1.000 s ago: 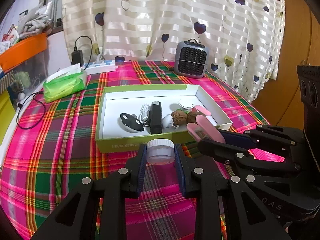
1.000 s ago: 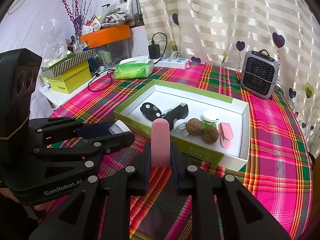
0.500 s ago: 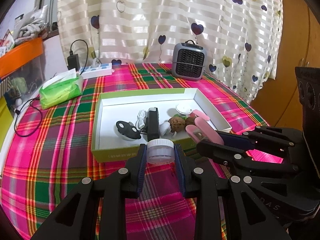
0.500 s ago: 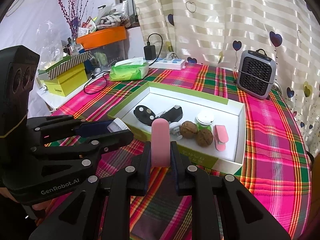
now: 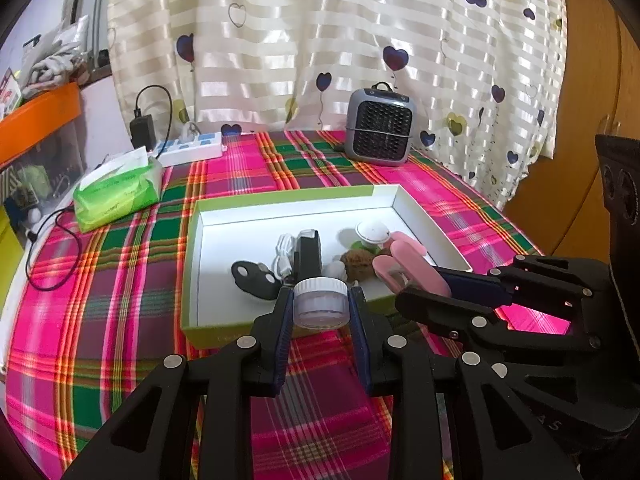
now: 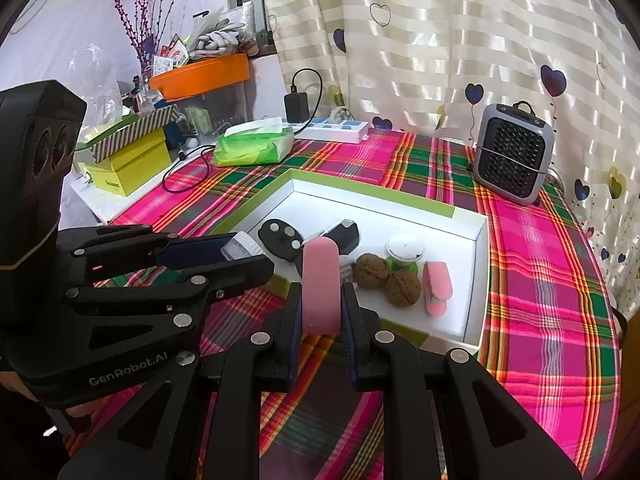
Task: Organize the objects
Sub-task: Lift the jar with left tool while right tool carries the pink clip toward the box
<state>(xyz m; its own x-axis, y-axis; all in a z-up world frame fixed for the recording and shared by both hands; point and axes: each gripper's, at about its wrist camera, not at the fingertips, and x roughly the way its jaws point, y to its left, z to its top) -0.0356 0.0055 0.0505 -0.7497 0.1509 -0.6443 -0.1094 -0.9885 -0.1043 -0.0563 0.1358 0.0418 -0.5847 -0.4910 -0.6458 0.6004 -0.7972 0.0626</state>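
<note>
Your left gripper is clamped on a small clear jar with a white lid, its pads pressing the jar's two sides, and it holds the jar just in front of the near wall of the green-edged white box. Your right gripper is squeezed tight on an upright pink case, also at the box's near edge, just right of the jar. Inside the box lie a black key fob, a black device, two walnuts, a second pink case and a small white round lid. Beyond the box, at its far right, stands a grey heater; at its far left sits a green tissue pack.
</note>
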